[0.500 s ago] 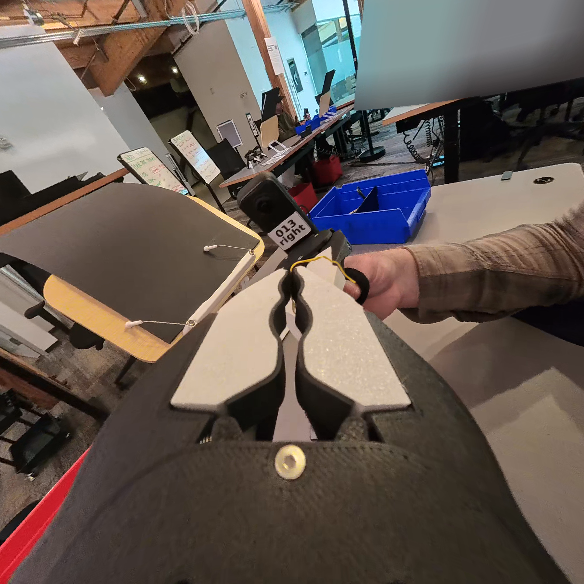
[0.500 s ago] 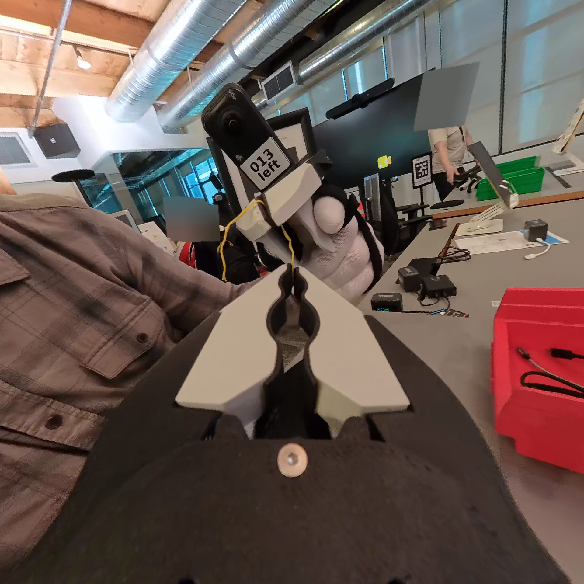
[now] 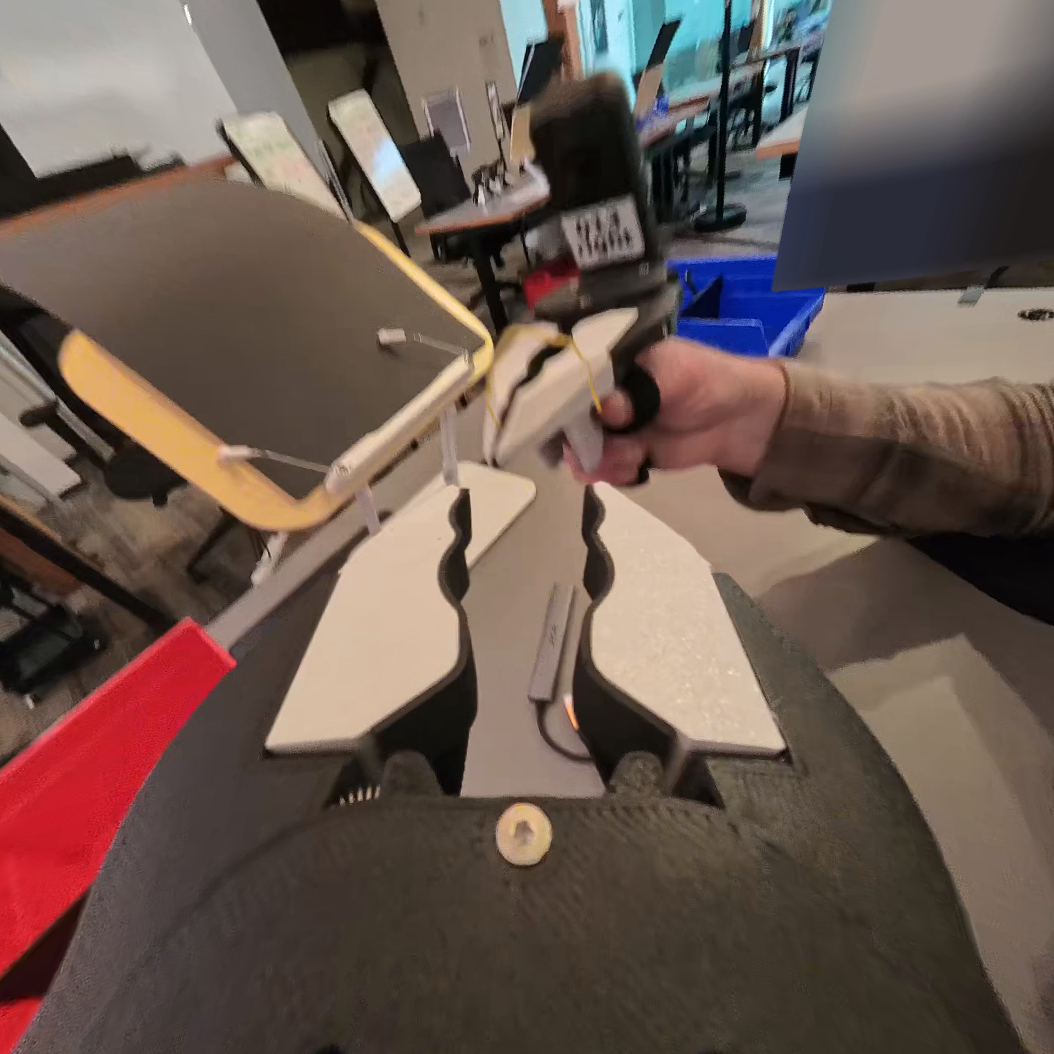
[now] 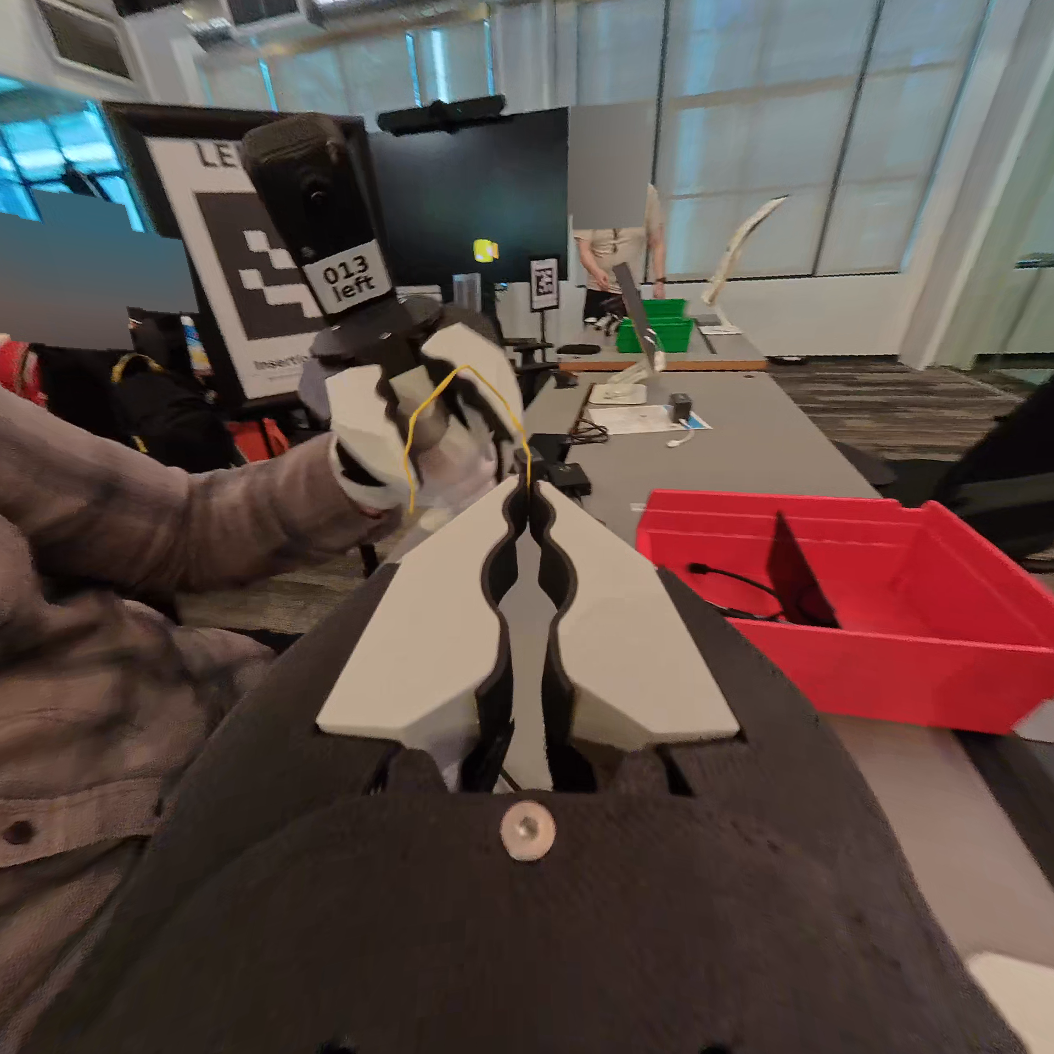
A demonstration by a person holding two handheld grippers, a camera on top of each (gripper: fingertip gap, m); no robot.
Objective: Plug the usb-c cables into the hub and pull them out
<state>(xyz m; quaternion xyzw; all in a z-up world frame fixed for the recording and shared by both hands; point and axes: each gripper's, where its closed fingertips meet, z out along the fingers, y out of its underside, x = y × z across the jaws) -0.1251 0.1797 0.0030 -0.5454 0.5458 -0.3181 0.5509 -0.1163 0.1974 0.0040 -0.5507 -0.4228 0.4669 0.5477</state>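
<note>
Left wrist view: left gripper stands wide open, holding nothing. The grey hub lies flat on the table between its fingers, nearer the right one. A blue bin sits far right, contents hidden.

Right wrist view: right gripper is nearly closed, tips pinching a thin yellow wire. The red bin at right holds black cables.

A matt grey hub is lying on the smooth table; the red bin is looking like glossy plastic.
</note>
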